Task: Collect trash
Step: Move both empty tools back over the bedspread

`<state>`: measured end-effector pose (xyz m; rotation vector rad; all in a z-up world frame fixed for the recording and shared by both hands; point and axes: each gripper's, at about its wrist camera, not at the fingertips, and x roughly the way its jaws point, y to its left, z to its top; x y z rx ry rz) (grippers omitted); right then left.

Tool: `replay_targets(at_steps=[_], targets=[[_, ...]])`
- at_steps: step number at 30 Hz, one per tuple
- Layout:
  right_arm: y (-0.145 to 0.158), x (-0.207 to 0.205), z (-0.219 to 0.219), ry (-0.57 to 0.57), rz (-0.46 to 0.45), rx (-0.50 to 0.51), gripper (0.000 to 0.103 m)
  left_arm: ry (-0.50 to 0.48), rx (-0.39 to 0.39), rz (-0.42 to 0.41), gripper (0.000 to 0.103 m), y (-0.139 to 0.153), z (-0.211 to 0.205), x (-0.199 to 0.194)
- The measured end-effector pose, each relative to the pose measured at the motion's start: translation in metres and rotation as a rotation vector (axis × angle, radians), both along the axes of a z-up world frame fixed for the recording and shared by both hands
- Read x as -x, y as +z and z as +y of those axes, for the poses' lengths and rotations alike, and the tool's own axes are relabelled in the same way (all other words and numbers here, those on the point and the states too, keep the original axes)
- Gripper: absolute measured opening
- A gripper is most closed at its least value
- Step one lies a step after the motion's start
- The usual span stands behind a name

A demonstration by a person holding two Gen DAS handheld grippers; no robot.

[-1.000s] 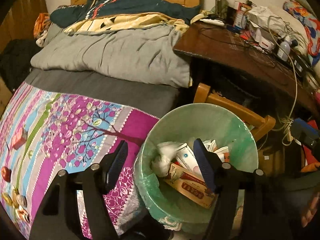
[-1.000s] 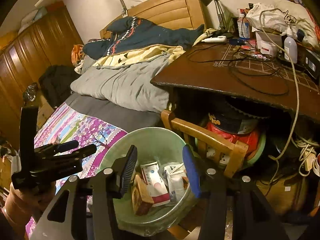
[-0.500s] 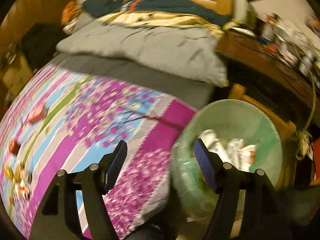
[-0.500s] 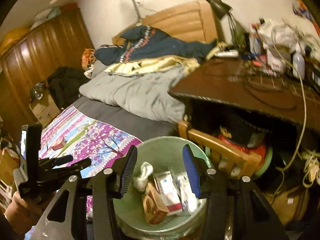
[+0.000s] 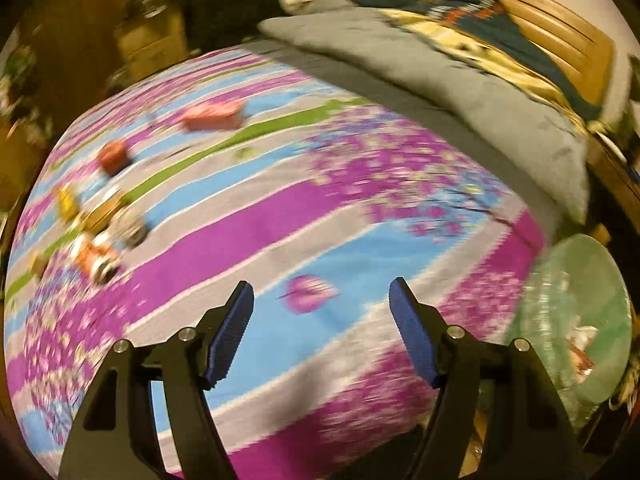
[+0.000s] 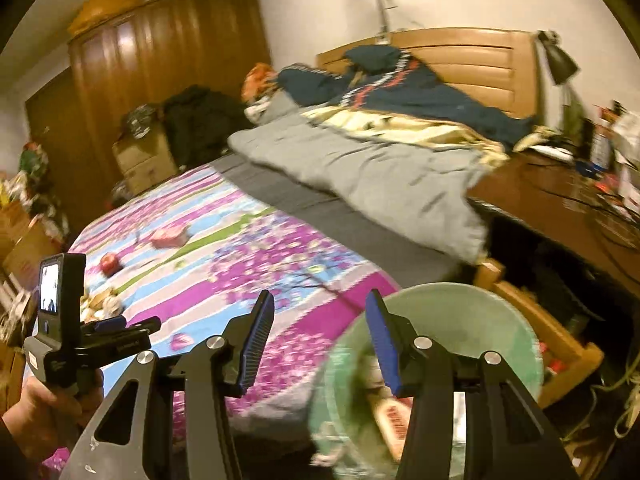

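Trash lies scattered, blurred, on floral bedspread.

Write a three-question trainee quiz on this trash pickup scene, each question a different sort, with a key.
1. True or false: the left gripper holds a piece of trash.
2. Multiple choice: the pink box lies A) in the green bin, B) on the floral bedspread, C) on the desk.
3. Fill in: the round red item lies between the pink box and the cluster of small wrappers, all on the ____.

Key: 1 false, nothing is between its fingers; 2 B; 3 bedspread.
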<state>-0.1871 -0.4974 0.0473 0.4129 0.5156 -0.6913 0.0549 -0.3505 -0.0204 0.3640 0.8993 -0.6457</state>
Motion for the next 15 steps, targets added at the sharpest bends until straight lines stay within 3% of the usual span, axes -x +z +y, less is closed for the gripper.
replay_targets(at_steps=[6,9,15], targets=[[-0.006,-0.063,0.034,0.144,0.034,-0.006,0.051,0.211,-0.016,0.027,0.068,-0.019,0.078,-0.046],[-0.009,-0.095,0.054,0.209,0.04,-0.009,0.06,0.31,-0.021,0.034,0.068,-0.025,0.116,-0.064],[-0.028,-0.161,0.086,0.346,0.091,-0.026,0.06,0.509,-0.007,0.068,0.068,-0.037,0.192,-0.096]])
